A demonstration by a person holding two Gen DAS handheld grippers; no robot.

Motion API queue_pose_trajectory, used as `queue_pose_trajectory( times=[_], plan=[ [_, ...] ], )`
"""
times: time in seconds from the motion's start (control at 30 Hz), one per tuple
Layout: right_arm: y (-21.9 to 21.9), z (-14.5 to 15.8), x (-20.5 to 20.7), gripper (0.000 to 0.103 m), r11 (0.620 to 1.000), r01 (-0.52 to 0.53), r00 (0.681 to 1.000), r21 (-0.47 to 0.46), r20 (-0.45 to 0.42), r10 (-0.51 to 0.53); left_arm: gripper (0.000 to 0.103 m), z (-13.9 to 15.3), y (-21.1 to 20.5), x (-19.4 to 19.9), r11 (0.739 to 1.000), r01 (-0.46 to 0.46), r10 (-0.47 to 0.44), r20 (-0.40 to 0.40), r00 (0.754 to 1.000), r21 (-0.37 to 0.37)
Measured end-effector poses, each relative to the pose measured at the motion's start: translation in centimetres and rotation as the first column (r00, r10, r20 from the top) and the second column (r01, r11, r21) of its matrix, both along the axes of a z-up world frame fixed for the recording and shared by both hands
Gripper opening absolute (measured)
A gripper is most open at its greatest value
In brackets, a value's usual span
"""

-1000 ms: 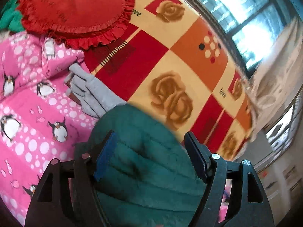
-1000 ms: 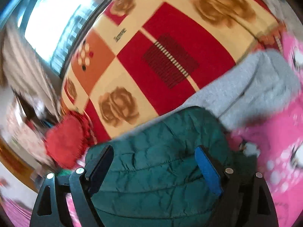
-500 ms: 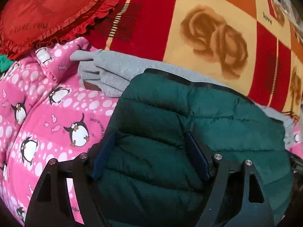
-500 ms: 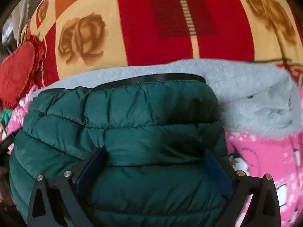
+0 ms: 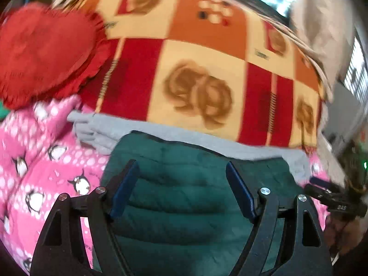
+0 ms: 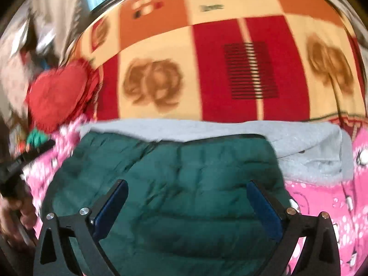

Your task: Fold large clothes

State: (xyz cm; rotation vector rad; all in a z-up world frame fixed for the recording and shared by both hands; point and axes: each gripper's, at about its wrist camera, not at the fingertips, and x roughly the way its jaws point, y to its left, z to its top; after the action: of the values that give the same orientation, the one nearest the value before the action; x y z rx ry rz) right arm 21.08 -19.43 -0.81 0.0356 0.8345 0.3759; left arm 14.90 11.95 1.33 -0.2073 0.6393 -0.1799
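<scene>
Left wrist view: green quilted jacket (image 5: 184, 195) lower centre, folded atop grey sweatshirt (image 5: 96, 135).
Left gripper (image 5: 181, 184) and right gripper (image 6: 187, 203) spread wide, released, apparently to stack it.

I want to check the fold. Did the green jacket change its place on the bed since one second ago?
Yes. One second ago the green jacket bulged up in front of the checked blanket; now it lies flat on the grey garment, below the blanket. Both grippers stand open over it.

Jacket (image 6: 174, 184) atop sweatshirt (image 6: 310, 156); heart cushion (image 5: 43, 53) behind, left.
</scene>
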Motion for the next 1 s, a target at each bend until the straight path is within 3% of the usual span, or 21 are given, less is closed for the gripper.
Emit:
queue_pose_trajectory(
  times=[0.07,0.13,0.23,0.53,0.6,0.7,0.8,0.93,1.0],
  plan=[
    [1.6,-2.4,0.1,0.102,0.996,-0.054,0.995,-0.07,-0.085,0.048,0.079,-2.2,-1.2,0.9,0.998,0.011,-0.004,-0.122,0.993,0.058],
    [1.8,-4.3,0.3,0.103,0.993,-0.074,0.989,-0.094,-0.137,0.061,0.079,-5.9,-1.9,2.4,0.996,0.017,0.009,-0.287,0.958,0.086],
    [1.2,-4.9,0.3,0.103,0.994,-0.074,0.99,-0.08,-0.13,0.063,0.08,-6.5,-4.1,2.3,0.976,0.033,0.026,-0.263,0.964,0.216],
    [0.9,-4.2,0.1,0.103,0.992,-0.099,0.988,-0.081,-0.129,0.088,0.081,-6.7,-5.3,1.6,0.966,-0.025,0.09,-0.243,0.966,0.255],
    [0.5,-3.2,-0.2,0.103,0.993,-0.081,0.994,-0.088,-0.087,0.073,0.081,-6.4,-5.3,1.4,0.965,-0.026,0.091,-0.241,0.966,0.259],
    [-1.8,-1.2,-1.4,0.103,0.997,-0.002,1.0,-0.076,0.012,0.003,0.081,-4.8,-3.7,1.3,0.983,0.013,0.03,-0.232,0.972,0.183],
    [-4.9,-1.1,-1.8,0.103,0.997,0.07,0.998,-0.033,0.001,-0.07,0.081,-3.5,0.5,1.3,0.995,-0.028,0.049,-0.217,0.975,0.095],
    [-8.4,-1.5,-2.0,0.103,0.993,0.121,0.992,0.011,-0.025,-0.121,0.081,-5.3,7.1,2.2,0.994,-0.078,0.049,-0.323,0.945,-0.078],
    [-9.6,-2.5,-1.7,0.103,0.992,0.126,0.99,0.025,-0.065,-0.124,0.081,-7.6,8.9,2.7,0.99,-0.076,0.023,-0.392,0.92,-0.121]
  ],
)
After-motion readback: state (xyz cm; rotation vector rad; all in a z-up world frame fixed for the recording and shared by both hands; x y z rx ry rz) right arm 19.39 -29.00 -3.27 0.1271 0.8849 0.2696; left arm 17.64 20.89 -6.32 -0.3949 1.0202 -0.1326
